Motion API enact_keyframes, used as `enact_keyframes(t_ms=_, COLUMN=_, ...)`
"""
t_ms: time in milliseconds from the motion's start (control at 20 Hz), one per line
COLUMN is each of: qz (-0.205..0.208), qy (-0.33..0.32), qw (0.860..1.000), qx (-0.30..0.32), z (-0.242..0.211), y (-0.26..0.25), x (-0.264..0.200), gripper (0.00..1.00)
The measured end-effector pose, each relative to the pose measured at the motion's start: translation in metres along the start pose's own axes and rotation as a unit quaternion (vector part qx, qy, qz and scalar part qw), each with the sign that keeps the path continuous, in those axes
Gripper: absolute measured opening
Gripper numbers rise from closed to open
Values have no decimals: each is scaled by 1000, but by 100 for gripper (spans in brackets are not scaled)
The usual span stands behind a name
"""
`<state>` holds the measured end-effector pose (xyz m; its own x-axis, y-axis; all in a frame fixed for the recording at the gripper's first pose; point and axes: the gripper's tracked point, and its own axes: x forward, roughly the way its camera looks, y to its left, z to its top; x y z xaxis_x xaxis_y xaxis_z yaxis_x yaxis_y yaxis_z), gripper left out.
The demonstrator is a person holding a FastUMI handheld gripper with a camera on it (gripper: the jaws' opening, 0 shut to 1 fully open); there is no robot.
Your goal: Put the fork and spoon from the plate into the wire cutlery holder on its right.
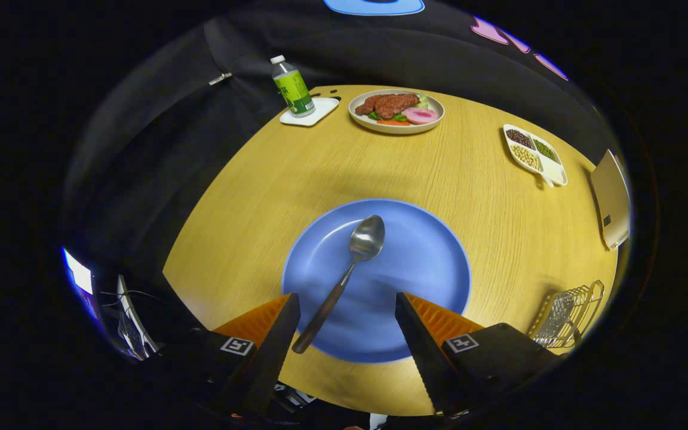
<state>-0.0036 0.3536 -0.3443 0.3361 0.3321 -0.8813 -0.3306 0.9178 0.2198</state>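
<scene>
gripper [347, 310]: we see its fingers spread wide apart, empty, hovering over the near rim of the plate; nothing clamped.
spoon [344, 280]: one, lying on the blue plate [421, 269], handle end pointing back toward us between the fingers, closer to the left one, bowl further ahead. We judge the handle is the easy grab, since it sits nearest the fingers.
fork: we see none on the plate; we can't say where it is.
wire cutlery holder [568, 316]: one, on the surface [469, 179] just right of the right finger, near enough for a short carry.
far side: one bottle [292, 86] on a white coaster [320, 113], one plate of food [396, 110], one divided dish of beans [535, 154], all well beyond the fingers.
next: we judge the fingers need to drop and shut on the handle.
</scene>
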Motion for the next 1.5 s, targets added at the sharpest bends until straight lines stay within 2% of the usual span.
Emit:
enact_keyframes(t_ms=250, qz=-23, qy=42, qw=998, qx=33, z=-14, y=4, x=24, gripper=98)
enact_keyframes(t_ms=350, qz=-29, qy=49, qw=998, qx=30, z=-16, y=5, x=29, gripper=90)
enact_keyframes(t_ms=400, qz=-29, qy=53, qw=998, qx=29, z=-18, y=7, x=31, gripper=79)
enact_keyframes(t_ms=550, qz=-47, qy=68, qw=996, qx=29, z=-23, y=4, x=36, gripper=59)
enact_keyframes(t_ms=600, qz=-56, qy=74, qw=995, qx=31, z=-24, y=0, x=37, gripper=43)
enact_keyframes(t_ms=650, qz=-67, qy=78, qw=994, qx=31, z=-26, y=-5, x=38, gripper=35)
enact_keyframes(t_ms=700, qz=-69, qy=78, qw=994, qx=36, z=-24, y=-6, x=38, gripper=20)
enact_keyframes(t_ms=850, qz=-73, qy=87, qw=993, qx=41, z=-27, y=-10, x=39, gripper=17)
enact_keyframes(t_ms=1050, qz=-16, qy=95, qw=995, qx=23, z=-29, y=-9, x=35, gripper=11)
enact_keyframes(t_ms=1200, qz=-1, qy=102, qw=995, qx=15, z=-31, y=-24, x=23, gripper=7)
enact_keyframes(t_ms=1350, qz=2, qy=103, qw=995, qx=-3, z=-30, y=-40, x=1, gripper=7)
enact_keyframes(t_ms=1500, qz=10, qy=103, qw=993, qx=-52, z=-26, y=-56, x=-41, gripper=7)
